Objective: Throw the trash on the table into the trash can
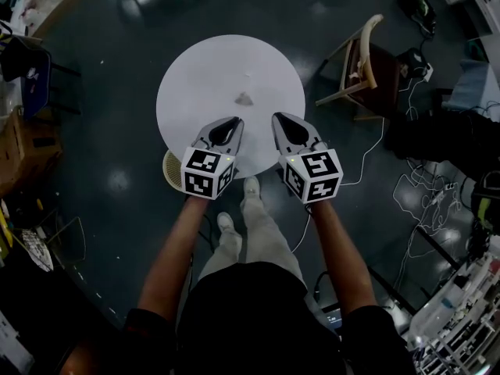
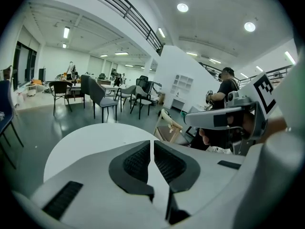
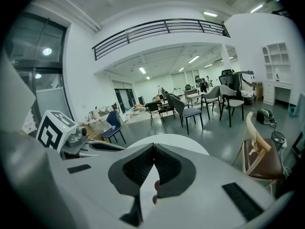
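Lying near the middle of the round white table (image 1: 199, 80), a small crumpled bit of trash (image 1: 244, 98) is seen. It is grey and wrinkly, and it is touched by nothing. The table top is smooth and flat.

Both tongs are held over the near edge of the table, short of the trash. The left gripper (image 1: 233, 123) is made of smooth grey plastic with dark ribbed pads. Its jaws are pressed together with nothing between them. The right gripper (image 1: 279, 119) is shaped the same. Its jaws are also pressed together at the tips, and nothing is pinched. A cube with black and white squares is carried on each one.

A pale round trash can (image 1: 169, 170) with a woven-looking wall is seen on the floor by the near left edge of the table. It is partly hidden by the left cube. A wooden chair (image 1: 365, 57) with a curved back is set to the right of the table. The floor (image 1: 101, 84) is dark and shiny.
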A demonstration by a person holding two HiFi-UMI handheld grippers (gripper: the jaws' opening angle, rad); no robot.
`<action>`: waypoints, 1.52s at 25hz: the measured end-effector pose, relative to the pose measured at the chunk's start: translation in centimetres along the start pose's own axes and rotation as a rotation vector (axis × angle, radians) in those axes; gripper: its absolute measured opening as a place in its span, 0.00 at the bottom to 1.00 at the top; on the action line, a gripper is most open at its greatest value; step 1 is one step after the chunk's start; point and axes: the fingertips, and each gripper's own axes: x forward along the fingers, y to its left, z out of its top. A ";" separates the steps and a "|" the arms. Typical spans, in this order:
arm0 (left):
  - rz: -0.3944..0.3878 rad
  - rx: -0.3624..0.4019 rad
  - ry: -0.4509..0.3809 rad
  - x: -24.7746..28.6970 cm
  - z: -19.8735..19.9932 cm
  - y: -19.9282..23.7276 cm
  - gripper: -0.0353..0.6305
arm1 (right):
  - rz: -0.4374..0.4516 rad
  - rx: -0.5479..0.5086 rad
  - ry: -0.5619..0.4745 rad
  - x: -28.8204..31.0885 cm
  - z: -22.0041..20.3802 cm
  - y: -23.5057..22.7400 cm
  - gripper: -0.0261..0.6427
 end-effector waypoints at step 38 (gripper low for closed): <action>0.073 0.134 0.213 18.2 -9.0 8.6 0.32 | 0.009 0.102 0.149 11.4 -10.6 -8.4 0.07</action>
